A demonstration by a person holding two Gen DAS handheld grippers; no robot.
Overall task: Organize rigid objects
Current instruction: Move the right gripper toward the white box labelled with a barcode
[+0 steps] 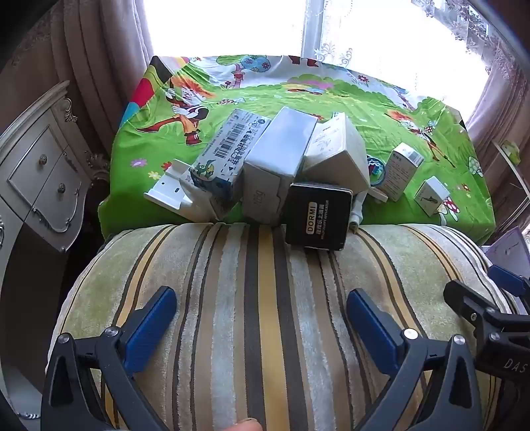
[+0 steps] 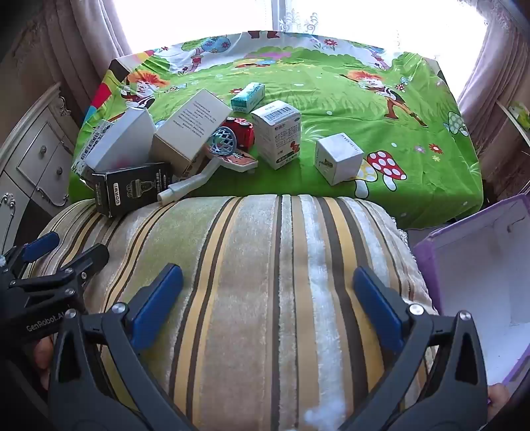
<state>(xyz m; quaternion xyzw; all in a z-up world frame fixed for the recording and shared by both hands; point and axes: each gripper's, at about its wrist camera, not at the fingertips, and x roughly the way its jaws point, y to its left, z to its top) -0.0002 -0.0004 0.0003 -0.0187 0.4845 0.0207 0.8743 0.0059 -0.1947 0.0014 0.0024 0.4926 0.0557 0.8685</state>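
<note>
The left gripper and right gripper both stand wide apart — holding nothing — above the striped cushion, short of the black box.

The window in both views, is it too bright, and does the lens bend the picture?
Left wrist view: the window is blown out to plain white, while the black DORMI box stays readable. Right wrist view: the window is likewise overexposed; the striped cushion bulges from fisheye distortion, and the corners are dark.
</note>
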